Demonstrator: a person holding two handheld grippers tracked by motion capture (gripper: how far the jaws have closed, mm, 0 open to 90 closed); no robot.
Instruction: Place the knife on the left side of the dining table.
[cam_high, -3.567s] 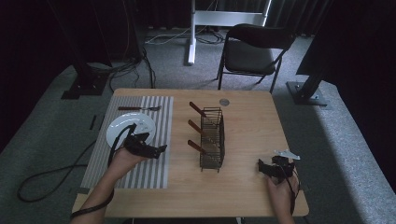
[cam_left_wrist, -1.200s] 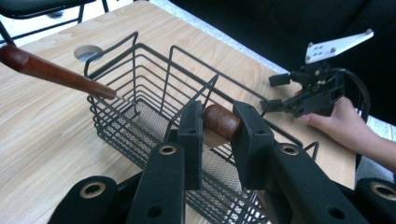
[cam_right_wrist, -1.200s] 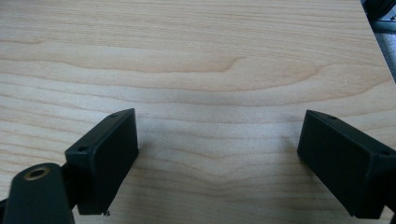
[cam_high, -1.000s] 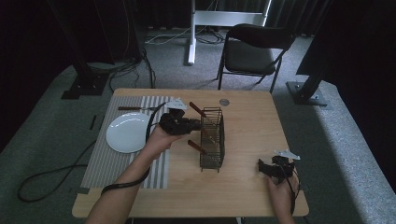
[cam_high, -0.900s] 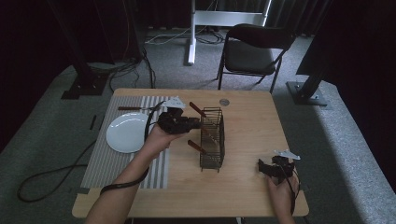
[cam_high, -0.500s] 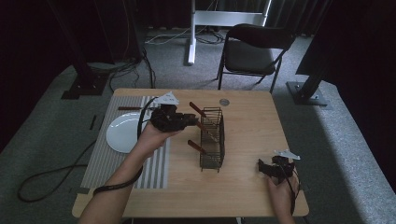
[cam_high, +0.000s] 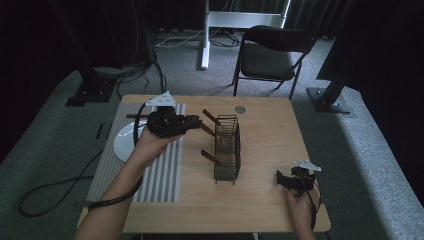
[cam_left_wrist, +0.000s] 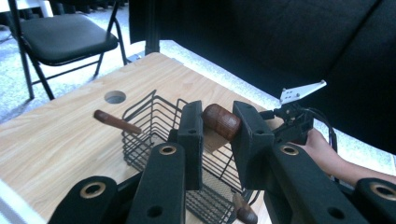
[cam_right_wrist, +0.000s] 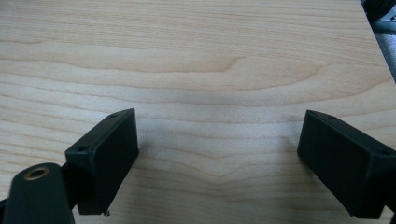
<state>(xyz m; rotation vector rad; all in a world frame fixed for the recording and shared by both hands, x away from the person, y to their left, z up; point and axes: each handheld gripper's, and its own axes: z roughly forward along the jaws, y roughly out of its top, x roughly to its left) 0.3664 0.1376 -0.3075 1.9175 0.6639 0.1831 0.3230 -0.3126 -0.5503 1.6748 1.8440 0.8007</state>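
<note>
Left hand-held gripper (cam_left_wrist: 218, 122) raised beside wire basket (cam_high: 227, 148), clamped on wooden handle (cam_left_wrist: 221, 121); right hand-held gripper (cam_right_wrist: 219, 154) wide open.

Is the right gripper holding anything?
No, the right gripper is open over bare table, nothing between its jaws.

- The high view is taken from above the person's side, aimed forward and down, so the whole wooden surface (cam_high: 260, 150) gets covered, plus the floor and a chair (cam_high: 272, 52) behind.
- The left gripper view is shot low and close along the left tool (cam_left_wrist: 219, 128), facing across the wire basket (cam_left_wrist: 159, 126) toward the right tool (cam_left_wrist: 294, 123); basket, chair and that tool are shared with the high view.
- The right gripper view is pointed nearly straight down at the wood, very close, framed by the right tool's jaws.
</note>
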